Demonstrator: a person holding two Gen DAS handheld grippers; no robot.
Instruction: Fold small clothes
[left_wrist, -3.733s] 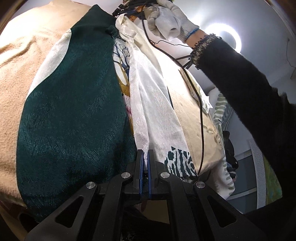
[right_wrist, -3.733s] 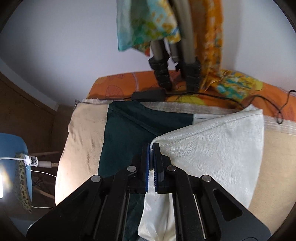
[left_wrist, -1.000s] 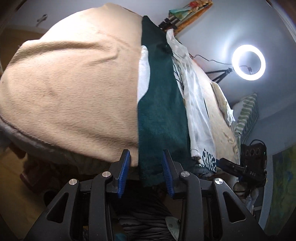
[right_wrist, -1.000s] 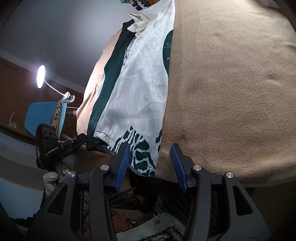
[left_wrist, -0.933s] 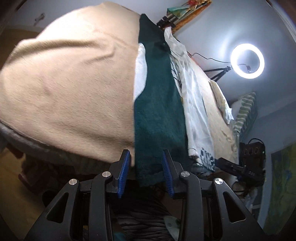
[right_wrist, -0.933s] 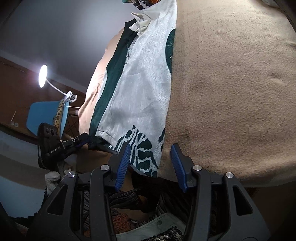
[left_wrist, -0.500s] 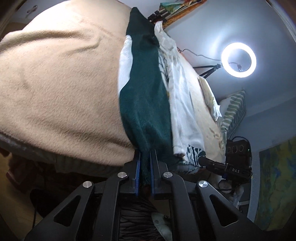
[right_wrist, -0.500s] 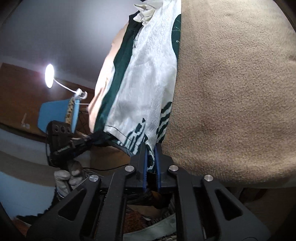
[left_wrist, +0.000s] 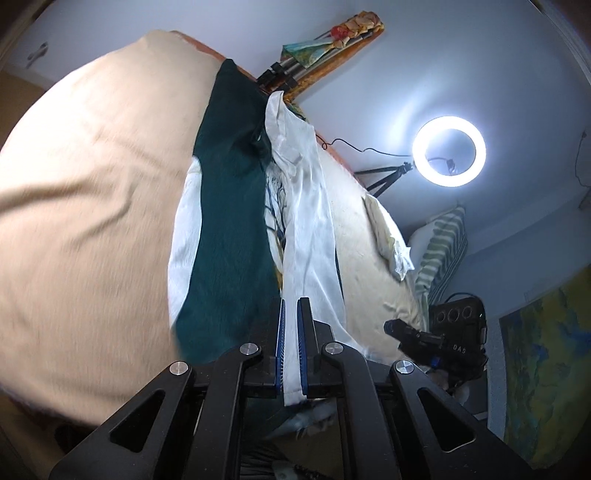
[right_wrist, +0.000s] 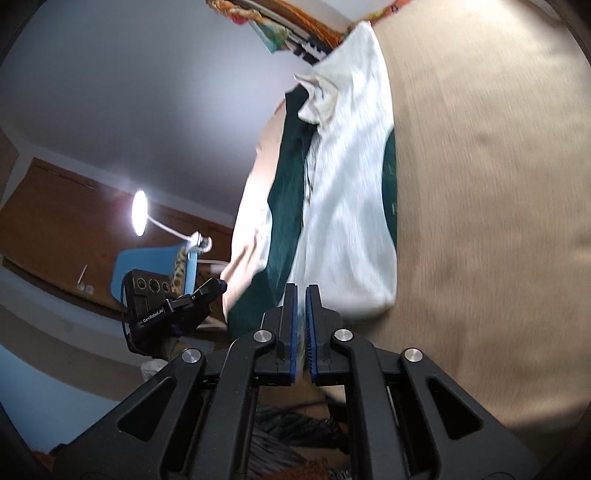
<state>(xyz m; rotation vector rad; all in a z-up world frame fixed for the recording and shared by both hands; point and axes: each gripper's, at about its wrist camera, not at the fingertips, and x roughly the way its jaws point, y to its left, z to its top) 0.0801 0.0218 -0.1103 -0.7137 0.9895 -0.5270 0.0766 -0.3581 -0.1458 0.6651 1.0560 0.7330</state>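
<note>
**Both claws grab the near hem**

A second ago both claws sat apart at the shirt's near edge; now the left claw (left_wrist: 290, 343) and right claw (right_wrist: 302, 332) are each clamped on the shirt (left_wrist: 232, 236), lifting its hem. The rest lies along the tan blanket (left_wrist: 85, 221). Looks like the lengthwise fold is starting, near end going far.

Pale blue-grey walls (left_wrist: 443, 55), a glowing white ring light on a tripod (left_wrist: 448, 150), a tan blanket-covered bed (right_wrist: 498, 184), a blue chair (right_wrist: 147, 264)
</note>
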